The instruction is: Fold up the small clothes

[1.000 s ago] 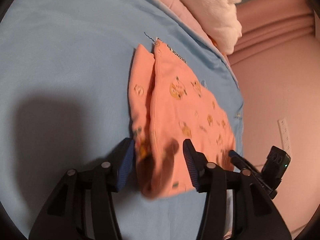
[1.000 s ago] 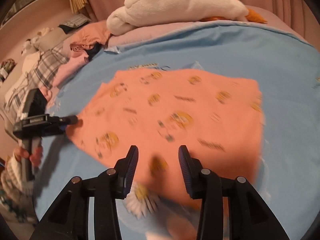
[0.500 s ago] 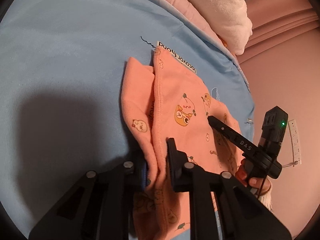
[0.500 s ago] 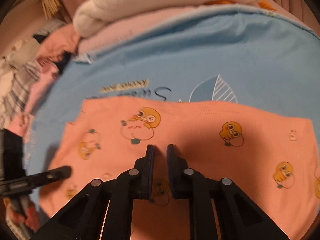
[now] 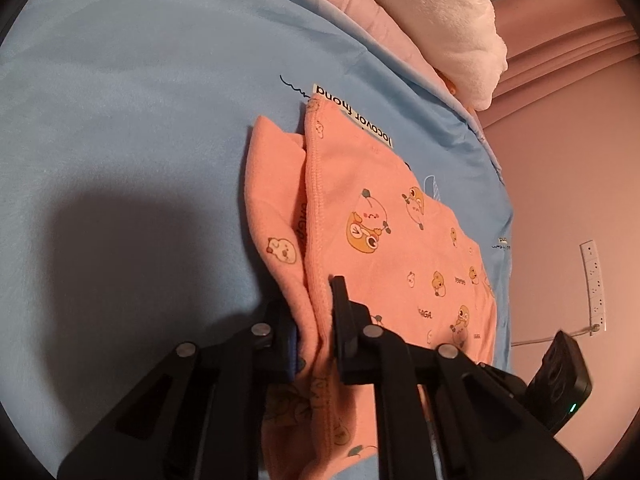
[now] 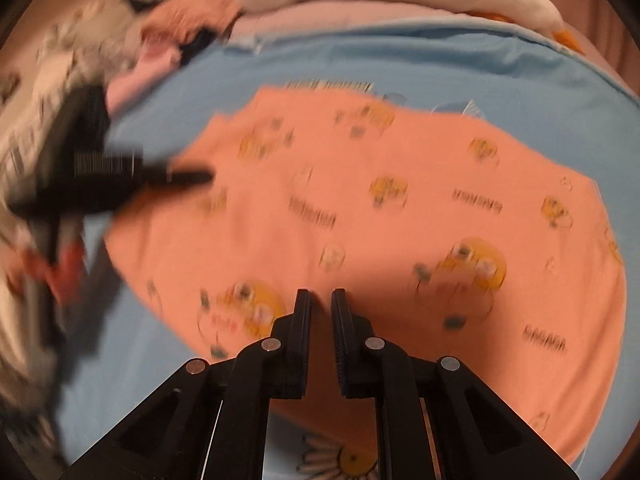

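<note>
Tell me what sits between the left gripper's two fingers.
In the left wrist view, a bunched edge of the orange garment fills the gap between the fingers of the left gripper; they are clamped on it.

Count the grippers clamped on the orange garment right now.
2: the left gripper pinches the orange garment at its stitched side edge; the right gripper looks shut on its near edge, blurred.

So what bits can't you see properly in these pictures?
- Left wrist view: the near end of the orange garment is hidden behind the left gripper.
- Right wrist view: motion blur smears the garment's printed words and the clothes pile.
- Right wrist view: the right gripper covers the cloth it pinches.
</note>
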